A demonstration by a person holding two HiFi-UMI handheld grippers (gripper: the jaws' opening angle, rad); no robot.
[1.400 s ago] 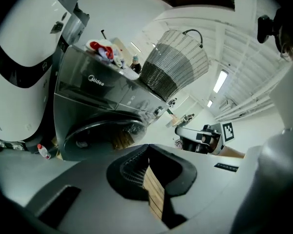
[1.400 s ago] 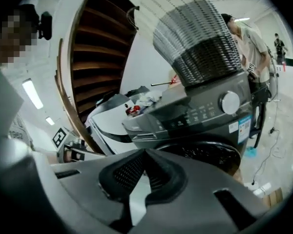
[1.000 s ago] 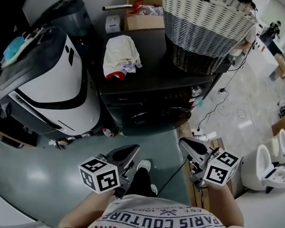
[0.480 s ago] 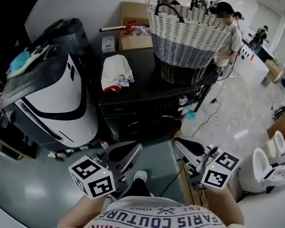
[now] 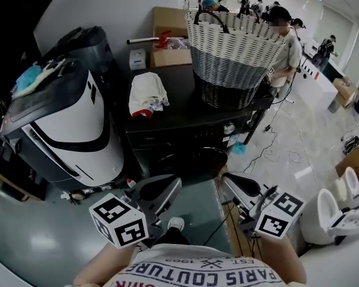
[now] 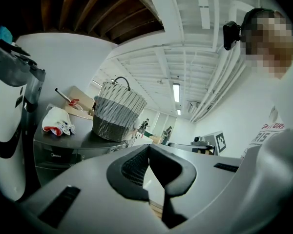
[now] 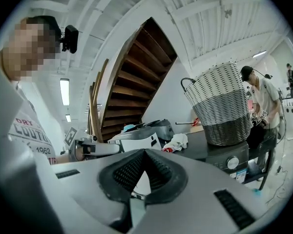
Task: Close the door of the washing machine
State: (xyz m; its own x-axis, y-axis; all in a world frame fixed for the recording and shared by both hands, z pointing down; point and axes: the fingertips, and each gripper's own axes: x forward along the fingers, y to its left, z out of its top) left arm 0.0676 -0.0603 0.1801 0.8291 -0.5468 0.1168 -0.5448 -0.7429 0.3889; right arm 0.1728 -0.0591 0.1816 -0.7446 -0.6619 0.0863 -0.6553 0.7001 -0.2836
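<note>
The dark front-loading washing machine (image 5: pixel 185 137) stands ahead of me, and its round dark door (image 5: pixel 194 158) faces me low on the front. I cannot tell how far the door stands from the drum. My left gripper (image 5: pixel 169 184) hangs in front of the machine, left of the door, shut and empty. My right gripper (image 5: pixel 230 181) is level with it, right of the door, also shut with nothing in it. Neither touches the machine. The machine (image 6: pixel 58 150) shows at the left of the left gripper view. In the right gripper view the machine (image 7: pixel 228 160) shows at the right.
A large woven basket (image 5: pixel 232 52) and a crumpled white cloth (image 5: pixel 147 93) sit on the machine's top. A big white and black appliance (image 5: pixel 66 121) stands to its left, with a cardboard box (image 5: pixel 170 37) behind. A person (image 5: pixel 285 37) stands at the right, with cables (image 5: pixel 287 142) on the floor.
The head view has lifted a little, so more of the basket and the room behind shows. Both grippers stay shut and low before the machine, and have moved only slightly.
</note>
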